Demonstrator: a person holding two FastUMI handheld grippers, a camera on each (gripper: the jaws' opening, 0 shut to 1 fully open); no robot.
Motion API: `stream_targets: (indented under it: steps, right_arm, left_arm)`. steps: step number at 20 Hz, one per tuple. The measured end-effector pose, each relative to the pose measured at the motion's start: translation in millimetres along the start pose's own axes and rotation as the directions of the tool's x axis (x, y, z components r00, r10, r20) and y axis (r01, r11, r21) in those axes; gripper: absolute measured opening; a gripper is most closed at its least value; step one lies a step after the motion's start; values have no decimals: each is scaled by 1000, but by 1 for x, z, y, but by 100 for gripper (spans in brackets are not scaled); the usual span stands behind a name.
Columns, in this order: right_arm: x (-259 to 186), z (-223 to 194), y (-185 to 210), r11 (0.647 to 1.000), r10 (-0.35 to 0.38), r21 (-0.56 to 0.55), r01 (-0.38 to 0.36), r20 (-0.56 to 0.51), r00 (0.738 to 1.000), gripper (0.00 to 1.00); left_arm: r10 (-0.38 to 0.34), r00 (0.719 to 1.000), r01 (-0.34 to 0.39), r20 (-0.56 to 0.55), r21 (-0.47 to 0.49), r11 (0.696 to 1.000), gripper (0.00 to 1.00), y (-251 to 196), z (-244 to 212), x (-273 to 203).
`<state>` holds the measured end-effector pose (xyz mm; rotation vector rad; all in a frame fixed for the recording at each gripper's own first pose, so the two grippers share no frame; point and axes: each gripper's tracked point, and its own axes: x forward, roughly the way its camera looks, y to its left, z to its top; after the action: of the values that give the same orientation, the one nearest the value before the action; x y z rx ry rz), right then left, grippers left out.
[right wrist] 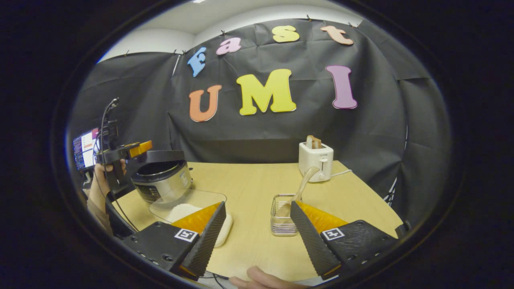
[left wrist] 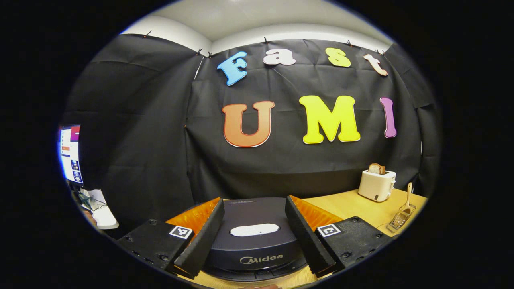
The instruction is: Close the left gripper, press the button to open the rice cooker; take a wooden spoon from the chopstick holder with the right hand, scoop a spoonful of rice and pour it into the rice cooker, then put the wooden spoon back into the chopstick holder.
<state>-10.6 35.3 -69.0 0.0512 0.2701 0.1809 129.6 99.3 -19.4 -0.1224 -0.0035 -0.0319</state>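
left claw [left wrist: 254, 230] spread above rice cooker [left wrist: 257, 245] | lid down

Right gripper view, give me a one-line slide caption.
Open right gripper faces the wooden spoon standing in the chopstick holder.

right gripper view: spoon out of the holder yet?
No, the wooden spoon stands in the chopstick holder, and the right gripper has open jaws short of it.

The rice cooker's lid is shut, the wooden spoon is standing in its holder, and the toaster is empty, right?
Not quite: the toaster isn't empty. A slice of bread sticks out of its top, as the right gripper view shows. The rest holds: the rice cooker is shut and the wooden spoon stands in the chopstick holder.
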Motion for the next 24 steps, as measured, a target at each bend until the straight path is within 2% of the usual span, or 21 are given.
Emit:
stream_targets:
  steps: [3,4,5,7,8,9,14,20,24]
  right_arm:
    - [-4,0,-2,1000,-10,-6,10,4,1000,96]
    - [-5,1,-3,1000,-11,-11,11,8,1000,100]
    - [-7,3,-4,1000,-15,-16,15,15,1000,96]
    - [-8,7,-6,999,-28,-24,29,32,999,96]
    - [-10,7,-7,999,-35,-29,36,36,999,100]
    - [-13,7,-8,999,-43,-30,44,40,998,96]
    - [-19,12,-9,996,-57,-60,62,74,996,96]
    - [-22,10,-10,994,-69,-76,74,72,995,96]
    - [-25,9,-8,993,-65,-89,71,69,995,96]
  left_arm:
    - [-7,1000,7,-26,0,1000,97,-1,-17,-3]
    - [-3,999,3,-42,-1,1000,96,-2,-25,-3]
    - [0,999,0,-53,2,1000,96,-3,-31,-4]
    - [5,997,-5,-73,3,1000,97,-3,-40,-6]
    - [7,997,-7,-81,7,1000,97,-4,-44,-7]
    - [13,997,-12,-75,13,1000,97,-4,-45,-8]
    - [54,995,-53,-78,15,998,96,-4,-45,-10]
    - [128,983,-125,-131,33,992,94,-7,-47,-22]
    - [144,976,-141,-163,27,990,91,-9,-45,-31]
